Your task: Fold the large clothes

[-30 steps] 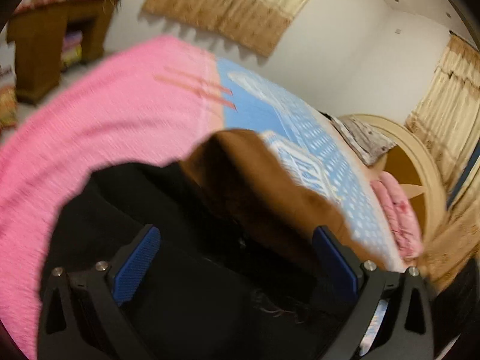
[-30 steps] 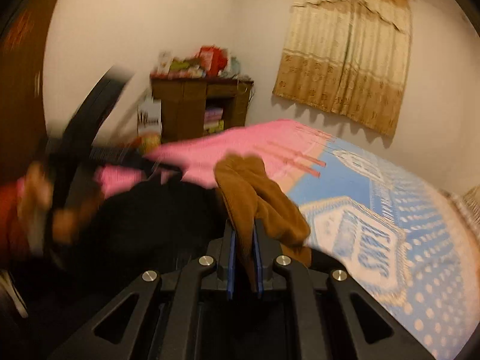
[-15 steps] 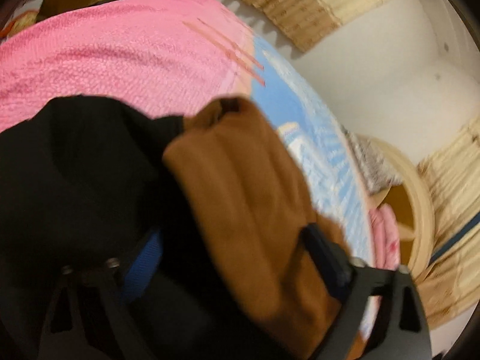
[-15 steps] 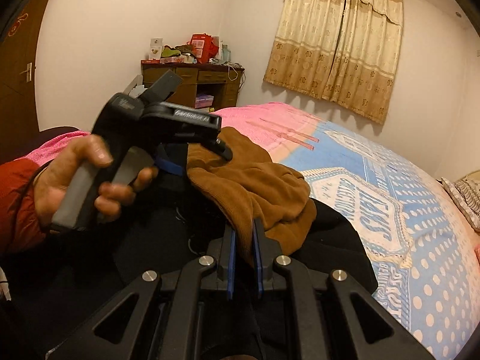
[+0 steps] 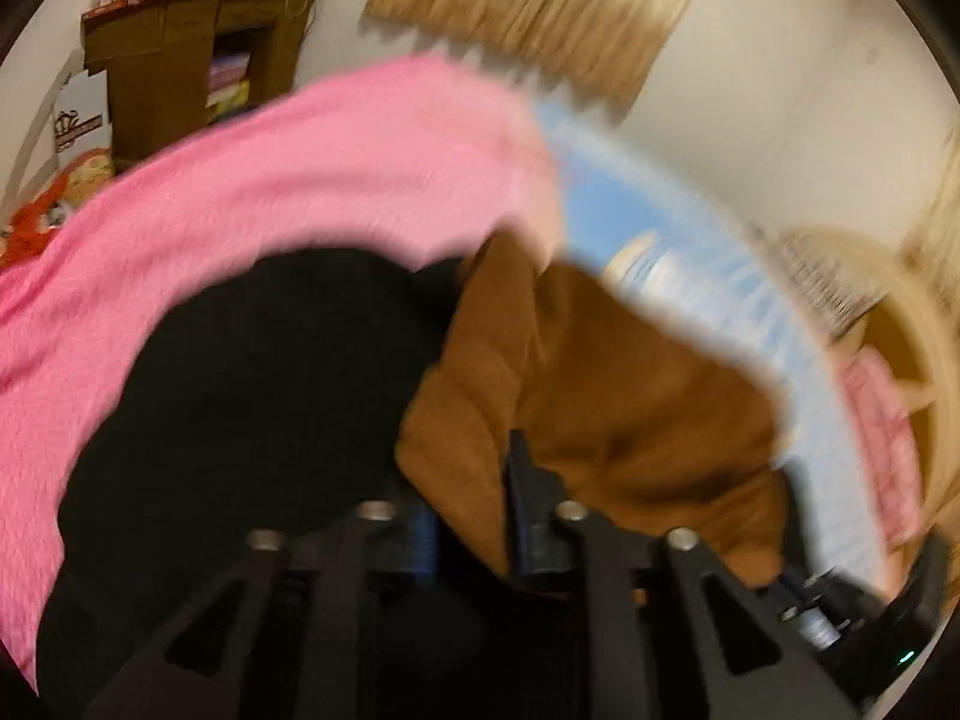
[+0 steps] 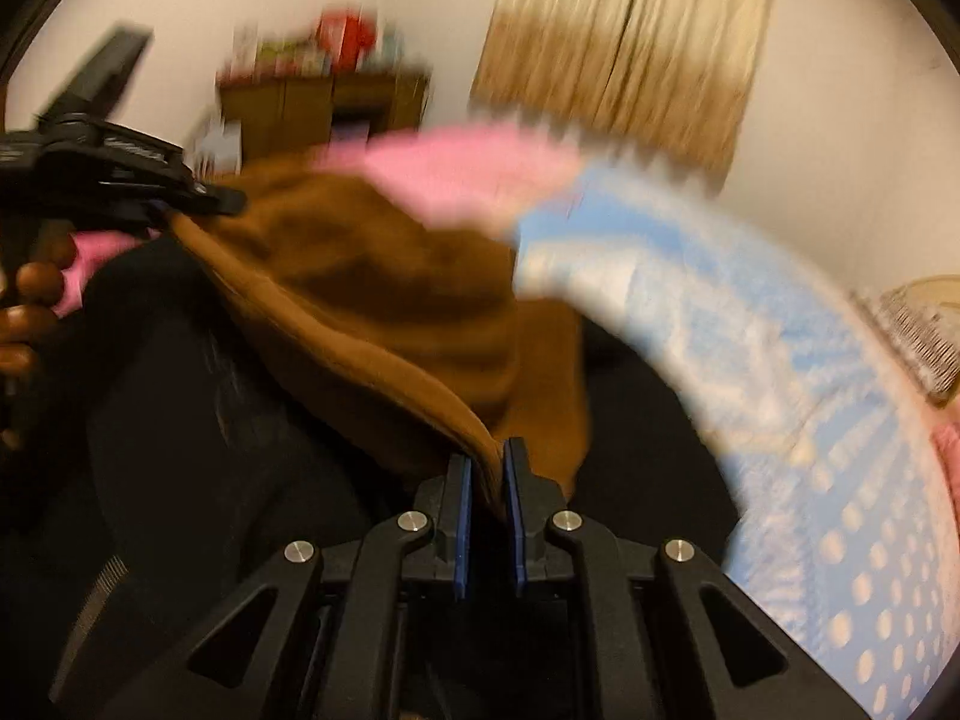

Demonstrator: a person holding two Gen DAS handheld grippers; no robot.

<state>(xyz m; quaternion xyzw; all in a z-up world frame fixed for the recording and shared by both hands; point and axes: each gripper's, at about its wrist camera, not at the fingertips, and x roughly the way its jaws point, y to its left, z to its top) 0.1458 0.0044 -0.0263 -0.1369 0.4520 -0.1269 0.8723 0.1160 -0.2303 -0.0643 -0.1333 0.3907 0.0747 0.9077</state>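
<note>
Brown garment [image 6: 384, 300]: soft matt cloth; pink blanket [image 5: 288, 180]: textured weave.

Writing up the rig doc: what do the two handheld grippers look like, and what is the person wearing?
Both are matte black. The right gripper has angular linkage arms with triangular cutouts, silver pivot bolts and blue pads on its fingers. The left gripper shows the same build; from the right wrist view it has a pistol-style handle and small white lettering, too blurred to read. No sleeve shows now.
</note>
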